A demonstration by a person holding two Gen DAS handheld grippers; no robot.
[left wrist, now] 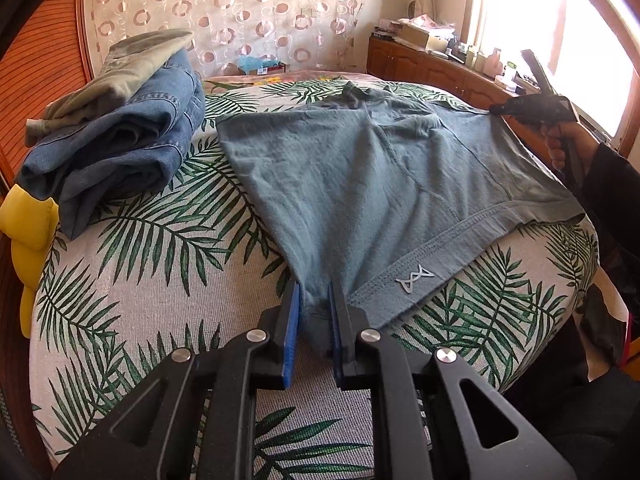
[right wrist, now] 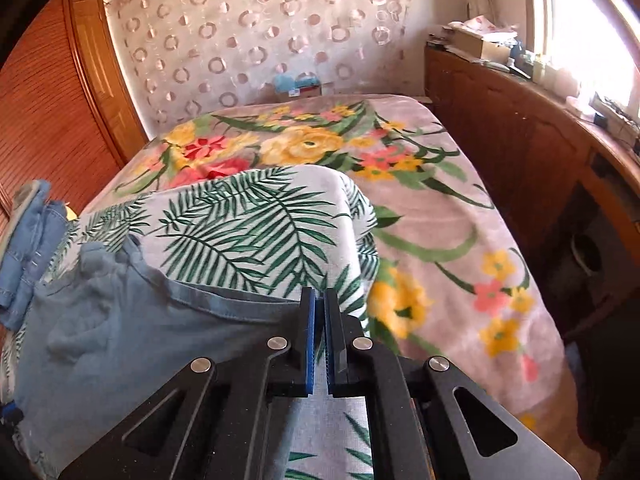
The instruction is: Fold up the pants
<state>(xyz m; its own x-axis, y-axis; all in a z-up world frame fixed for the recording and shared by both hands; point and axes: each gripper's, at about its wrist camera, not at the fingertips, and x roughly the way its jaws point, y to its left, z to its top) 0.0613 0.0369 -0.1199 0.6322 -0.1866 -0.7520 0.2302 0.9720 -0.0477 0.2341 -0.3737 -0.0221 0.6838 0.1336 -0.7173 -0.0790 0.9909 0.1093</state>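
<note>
- Straight ahead of the left gripper [left wrist: 316, 300], the grey-blue pants [left wrist: 360, 168] lie spread flat on the palm-leaf cover [left wrist: 140, 280], fanning away from the tongs toward the far side of the bed.
- Between the left tongs' blue pads [left wrist: 291, 320] a gathered corner of the cloth is pinched, beside the end of the waistband [left wrist: 440, 256] with its pale logo; the jaws stand clenched on the fabric.
- From that corner the waistband runs away to the tongs' right, so the long axis of this edge lies roughly between the two grippers.
- At the far right end of the garment the right gripper [left wrist: 532, 104] rests at the cloth's edge, held by a hand [left wrist: 560, 140] in a dark sleeve.
- Seen from the right wrist camera, the right gripper [right wrist: 320, 312] is closed on a thin hem of the pants [right wrist: 120, 320], which spread to the tongs' left; the pads nearly meet, with the fabric edge running in between them.
- Judged from this, each hand holds one end of the same edge, so the coming fold likely needs both to travel together, away from the left tongs.
- Left of the left tongs, well apart from the pants, sits a stack of folded jeans [left wrist: 120, 140] with an olive garment [left wrist: 128, 68] on top.
- Beyond the leaf cover lies a floral blanket [right wrist: 440, 200].
</note>
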